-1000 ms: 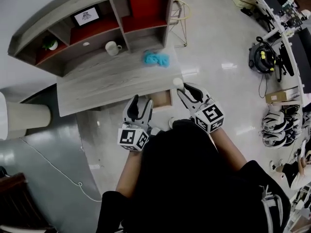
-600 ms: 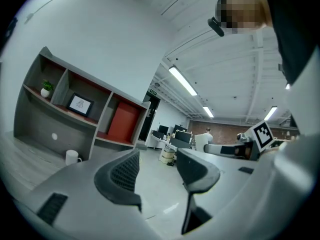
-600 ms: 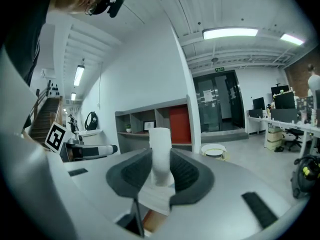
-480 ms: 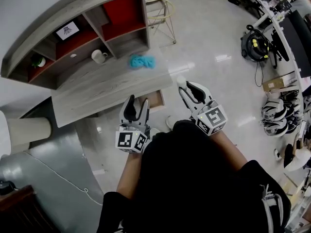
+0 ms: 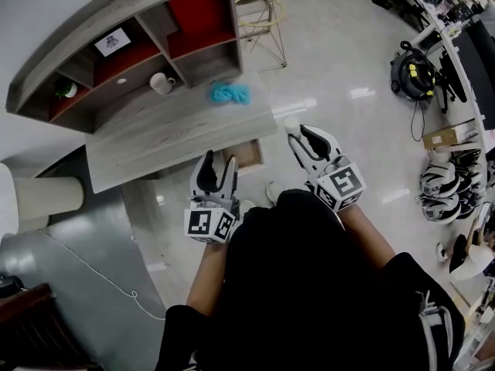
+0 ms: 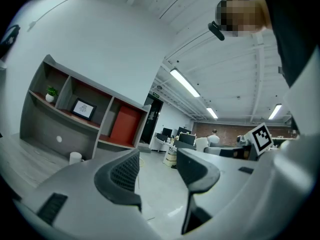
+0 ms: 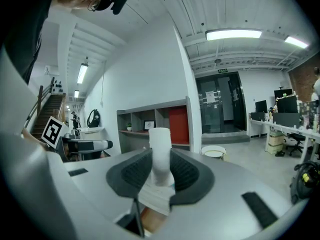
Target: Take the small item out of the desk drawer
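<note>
A small white cylindrical item [image 7: 160, 146] stands upright between my right gripper's [image 7: 161, 173] pads, and that gripper is shut on it. In the head view the same white item [image 5: 291, 126] shows at the tip of the right gripper [image 5: 298, 135], off the desk's right end and above the floor. The open wooden drawer [image 5: 249, 154] hangs under the grey desk [image 5: 170, 137], between the two grippers. My left gripper [image 5: 215, 165] is held in front of the desk edge beside the drawer. Its jaws [image 6: 157, 169] stand open with nothing between them.
On the desk stands a grey hutch with red back panels [image 5: 116, 45], a white mug [image 5: 162, 83] and a blue cloth [image 5: 230, 93]. A wire stool [image 5: 259, 14] is behind the desk's right end. A cream cylinder [image 5: 39, 199] and a floor cable [image 5: 93, 273] lie left.
The desk has shifted a little in the head view as the head moved. The right gripper keeps the white item. Both grippers hold almost the same pose.
</note>
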Demonstrator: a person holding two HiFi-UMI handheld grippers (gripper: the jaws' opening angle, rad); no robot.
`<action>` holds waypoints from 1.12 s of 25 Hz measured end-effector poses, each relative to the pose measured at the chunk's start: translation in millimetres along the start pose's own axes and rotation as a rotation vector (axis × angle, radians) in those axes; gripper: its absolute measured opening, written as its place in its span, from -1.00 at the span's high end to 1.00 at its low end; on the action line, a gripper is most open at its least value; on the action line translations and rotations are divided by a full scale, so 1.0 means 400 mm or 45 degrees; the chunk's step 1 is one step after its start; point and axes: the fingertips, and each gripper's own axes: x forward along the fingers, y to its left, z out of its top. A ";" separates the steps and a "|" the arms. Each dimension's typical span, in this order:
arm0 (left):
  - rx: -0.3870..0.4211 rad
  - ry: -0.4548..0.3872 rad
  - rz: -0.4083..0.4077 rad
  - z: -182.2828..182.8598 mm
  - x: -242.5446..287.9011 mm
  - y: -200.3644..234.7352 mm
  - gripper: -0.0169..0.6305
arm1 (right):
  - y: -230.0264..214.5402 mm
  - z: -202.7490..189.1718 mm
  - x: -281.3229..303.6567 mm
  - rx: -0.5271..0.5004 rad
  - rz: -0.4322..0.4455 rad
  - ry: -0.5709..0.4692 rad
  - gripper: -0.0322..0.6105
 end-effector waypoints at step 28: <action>-0.043 -0.014 0.229 -0.014 -0.023 0.012 0.30 | -0.055 -0.017 0.067 0.028 0.162 0.021 0.56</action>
